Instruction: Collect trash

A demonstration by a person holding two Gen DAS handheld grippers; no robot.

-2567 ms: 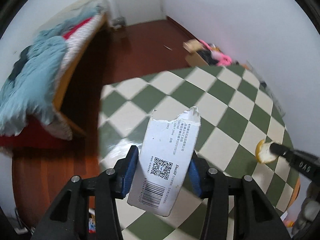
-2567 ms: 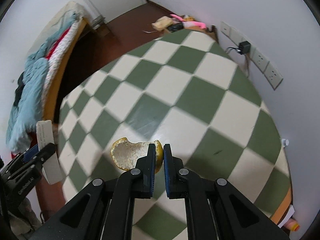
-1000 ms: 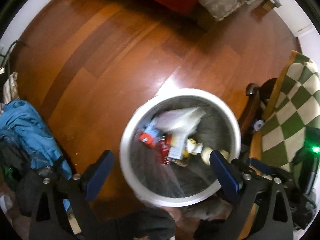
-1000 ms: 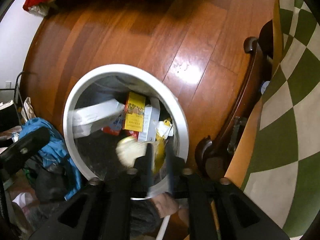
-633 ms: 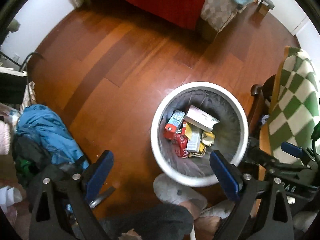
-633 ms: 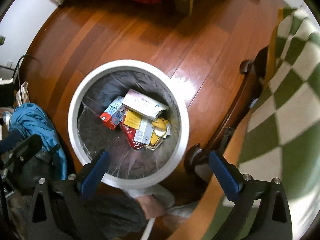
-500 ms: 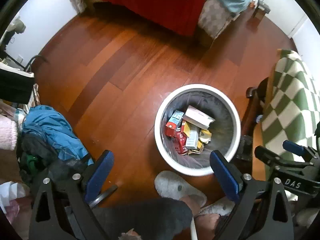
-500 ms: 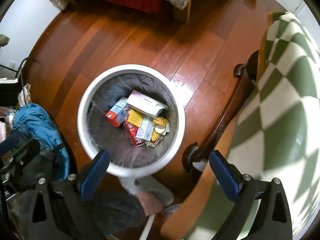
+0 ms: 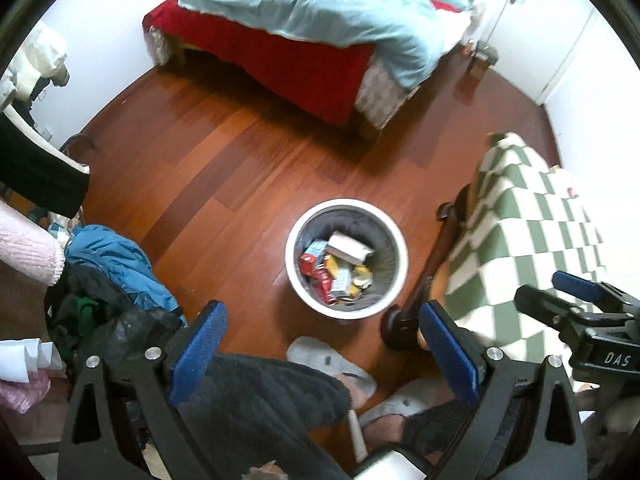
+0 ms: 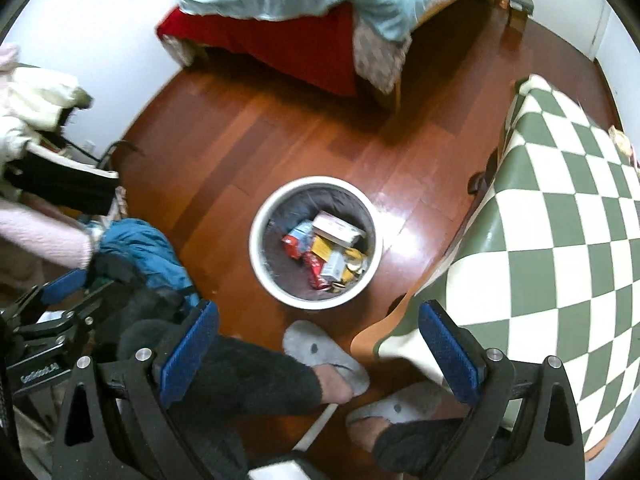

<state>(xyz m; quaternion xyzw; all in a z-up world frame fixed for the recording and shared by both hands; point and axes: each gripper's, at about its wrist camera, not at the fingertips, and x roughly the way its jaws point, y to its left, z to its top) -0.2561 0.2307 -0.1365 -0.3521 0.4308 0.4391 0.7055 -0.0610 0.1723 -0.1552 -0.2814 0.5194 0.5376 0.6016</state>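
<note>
A round white trash bin stands on the wooden floor, also in the right wrist view. Inside lie a white box, red and yellow cartons and other packets. My left gripper is wide open and empty, high above the bin. My right gripper is wide open and empty too. The right gripper shows at the right edge of the left wrist view. The left gripper shows at the left edge of the right wrist view.
A table with a green and white checked cloth stands right of the bin, with a dark chair beside it. A bed with a blue blanket is at the back. Clothes are piled at left. The person's slippered feet are below.
Both grippers let go their trash over the bin: the white box and the peel now lie inside. Both jaws opened wide, then rose higher, so the bin looks smaller.
</note>
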